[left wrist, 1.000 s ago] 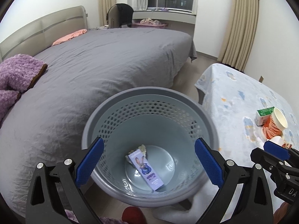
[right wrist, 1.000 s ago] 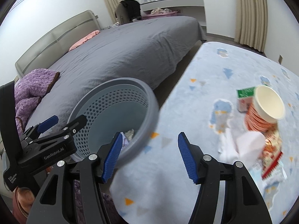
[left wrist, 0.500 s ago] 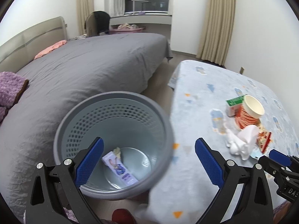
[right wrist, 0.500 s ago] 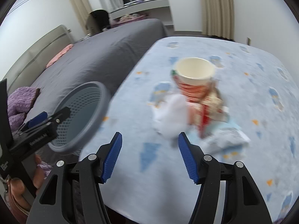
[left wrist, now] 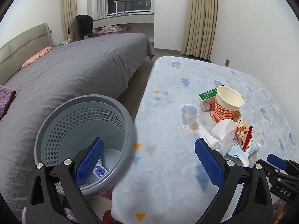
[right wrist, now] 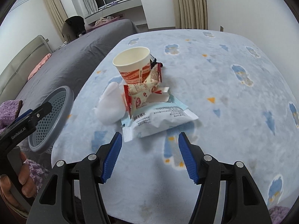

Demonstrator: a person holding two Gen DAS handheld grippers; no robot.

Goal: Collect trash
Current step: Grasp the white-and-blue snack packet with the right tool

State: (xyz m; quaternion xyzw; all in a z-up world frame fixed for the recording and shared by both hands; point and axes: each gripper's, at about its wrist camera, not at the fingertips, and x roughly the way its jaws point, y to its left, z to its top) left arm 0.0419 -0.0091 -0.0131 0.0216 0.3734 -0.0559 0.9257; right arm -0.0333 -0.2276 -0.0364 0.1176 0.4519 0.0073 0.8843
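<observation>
A pile of trash lies on the light blue table (right wrist: 233, 100): a paper cup (right wrist: 133, 63) with red print, a crumpled white tissue (right wrist: 111, 104), a red and cream snack wrapper (right wrist: 143, 91) and a white and blue packet (right wrist: 158, 119). My right gripper (right wrist: 150, 157) is open and empty, just in front of the packet. My left gripper (left wrist: 148, 163) is open and empty, over the table's left edge beside the grey perforated bin (left wrist: 84, 130). A purple packet (left wrist: 99, 169) lies in the bin. A green and white carton (left wrist: 208, 99) stands behind the cup (left wrist: 227, 106).
A large bed (left wrist: 74, 71) with a grey cover stands left of the table, with a narrow floor gap between. A purple blanket (right wrist: 7, 112) lies on the bed near the bin. Curtains (left wrist: 202, 18) and a white wall are beyond the table.
Both grippers have swung right, from the bin toward the table. The right gripper has closed in on the trash pile, which is now directly ahead. Both stay open.
</observation>
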